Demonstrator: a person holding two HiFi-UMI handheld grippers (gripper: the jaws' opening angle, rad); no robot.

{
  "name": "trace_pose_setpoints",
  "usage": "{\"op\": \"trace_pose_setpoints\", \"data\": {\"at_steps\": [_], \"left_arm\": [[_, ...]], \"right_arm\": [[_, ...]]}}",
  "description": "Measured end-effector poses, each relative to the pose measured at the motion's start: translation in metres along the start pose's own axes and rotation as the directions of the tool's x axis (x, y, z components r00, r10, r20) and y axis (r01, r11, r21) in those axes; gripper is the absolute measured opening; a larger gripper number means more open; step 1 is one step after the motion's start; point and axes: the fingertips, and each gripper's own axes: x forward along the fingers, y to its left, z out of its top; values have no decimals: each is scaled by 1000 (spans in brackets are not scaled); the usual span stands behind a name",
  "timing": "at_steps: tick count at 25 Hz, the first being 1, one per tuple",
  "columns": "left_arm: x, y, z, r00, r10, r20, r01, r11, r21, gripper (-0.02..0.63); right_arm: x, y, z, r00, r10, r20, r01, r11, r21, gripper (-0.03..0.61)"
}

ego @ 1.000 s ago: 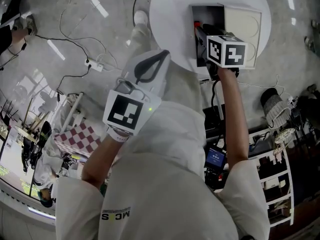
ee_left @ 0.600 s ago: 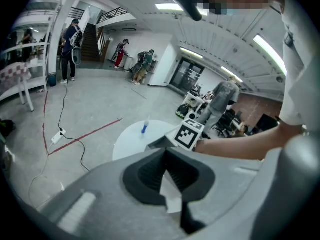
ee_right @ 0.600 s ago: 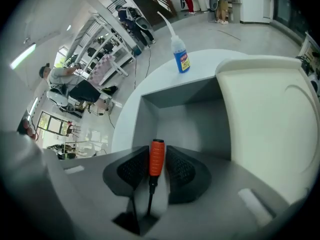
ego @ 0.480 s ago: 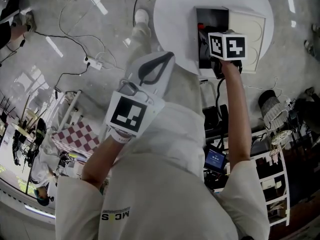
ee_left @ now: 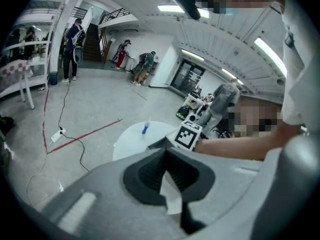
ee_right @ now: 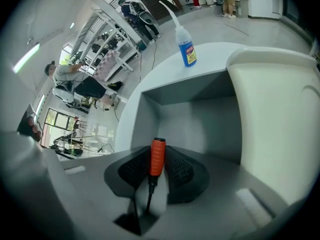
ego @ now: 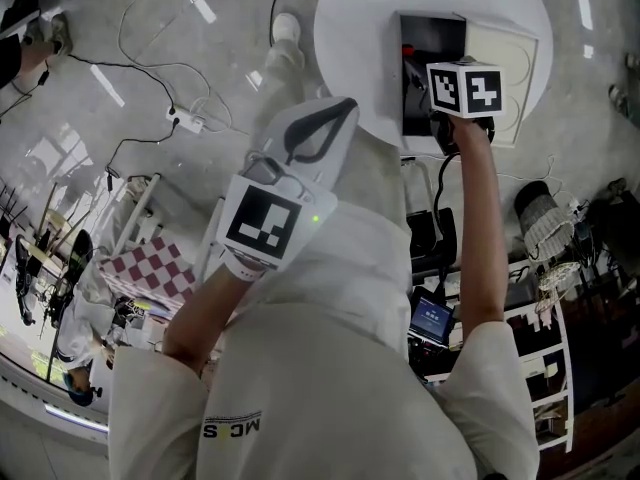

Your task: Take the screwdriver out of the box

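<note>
While the person is leaning over a round white table (ego: 360, 28), the right gripper (ee_right: 158, 148) is pointing steeply down into the open box (ee_right: 200, 119). Its jaws have just been closing, and they are now clamping the screwdriver (ee_right: 157, 163) between their black ribbed pads. The orange handle is lying lengthwise in the grip, with its butt end poking out just past the jaw tips towards the box's grey inner wall. The thin dark shaft is running back between the jaws towards the gripper's body. Whether the tool is resting on the box floor or hanging clear of it, I cannot tell.

Directly ahead of these jaws, the box's grey compartment is opening out. To their right, the cream lid (ee_right: 280, 119) is lying folded back. Beyond the box, further ahead of the jaws, a small bottle with a blue label (ee_right: 186, 46) is standing upright on the table. From the head view, the marker cube (ego: 465, 88) on this gripper is sitting over the box's dark opening.

Well apart from the box, the left gripper (ee_left: 165, 153) is hanging off the table's edge, above the floor. Its jaws are meeting at the tips and are gripping nothing. Ahead of them, across the table, the right gripper's cube is showing beside the person's outstretched forearm (ee_left: 235, 146).
</note>
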Motion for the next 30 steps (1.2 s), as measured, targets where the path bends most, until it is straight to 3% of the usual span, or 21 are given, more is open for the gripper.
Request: {"op": "trace_pose_setpoints", "data": {"at_steps": [9, 13, 21, 30], "left_arm": [[0, -4, -2, 1000, 0, -3, 0, 1000, 8, 2], [1, -3, -6, 1000, -2, -3, 2, 1000, 11, 2], [1, -5, -8, 1000, -7, -4, 7, 1000, 15, 2], [-3, -5, -9, 1000, -2, -2, 2, 1000, 12, 2]], "right_arm": [[-2, 0, 0, 1000, 20, -15, -20, 1000, -17, 77], [-1, 1, -1, 1000, -8, 1, 8, 999, -44, 69], [-14, -4, 5, 993, -98, 63, 98, 995, -7, 74], [-5, -9, 1, 982, -184, 44, 185, 982, -30, 87]]}}
